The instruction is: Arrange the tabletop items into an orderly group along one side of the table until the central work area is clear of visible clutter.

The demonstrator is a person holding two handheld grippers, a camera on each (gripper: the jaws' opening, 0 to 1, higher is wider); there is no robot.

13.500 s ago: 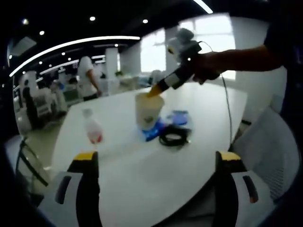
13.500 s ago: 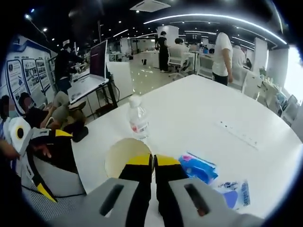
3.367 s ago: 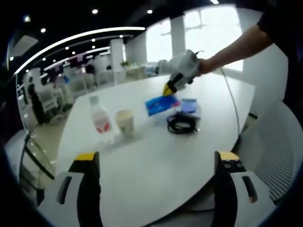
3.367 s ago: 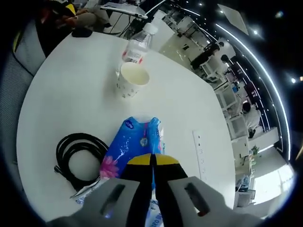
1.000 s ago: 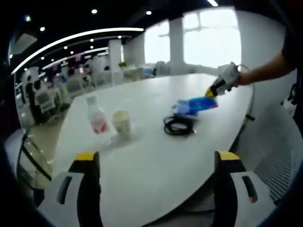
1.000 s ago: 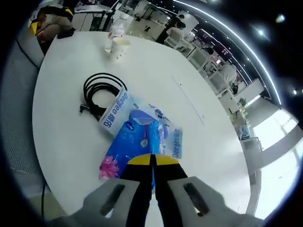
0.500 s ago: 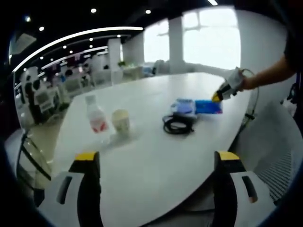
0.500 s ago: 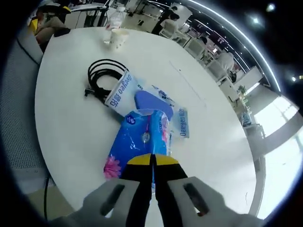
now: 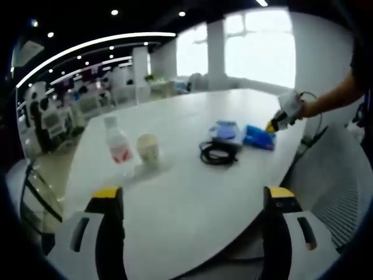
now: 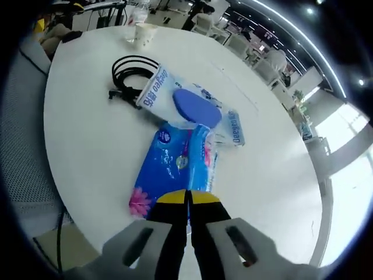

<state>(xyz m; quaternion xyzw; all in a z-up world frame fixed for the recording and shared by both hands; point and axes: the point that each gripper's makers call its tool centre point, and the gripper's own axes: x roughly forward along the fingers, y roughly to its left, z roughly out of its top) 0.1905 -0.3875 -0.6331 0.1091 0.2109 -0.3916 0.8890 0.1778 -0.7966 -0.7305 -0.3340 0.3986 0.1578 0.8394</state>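
Observation:
My right gripper [image 10: 187,201] is shut on the near edge of a blue tissue pack [image 10: 178,166], which lies on the white table [image 10: 87,146]. Just beyond it sits a wipes pack with a blue oval lid [image 10: 189,105], then a coiled black cable [image 10: 131,73], a paper cup [image 10: 145,33] and a water bottle [image 10: 139,13]. In the left gripper view, a hand holds the right gripper [image 9: 278,121] at the blue tissue pack [image 9: 259,137], near the wipes pack [image 9: 226,131] and cable [image 9: 217,153]. The cup [image 9: 148,150] and bottle [image 9: 118,147] stand further left. My left gripper [image 9: 193,195] hangs open over the near table edge.
A grey mesh chair [image 9: 335,175] stands off the table's right edge; its mesh [image 10: 23,122] also borders the table in the right gripper view. Office desks, chairs and people fill the background beyond the table [image 9: 192,192].
The right gripper has carried the blue tissue pack away from the cup and bottle and lowered it onto the table beside the wipes pack. The left gripper has stayed put.

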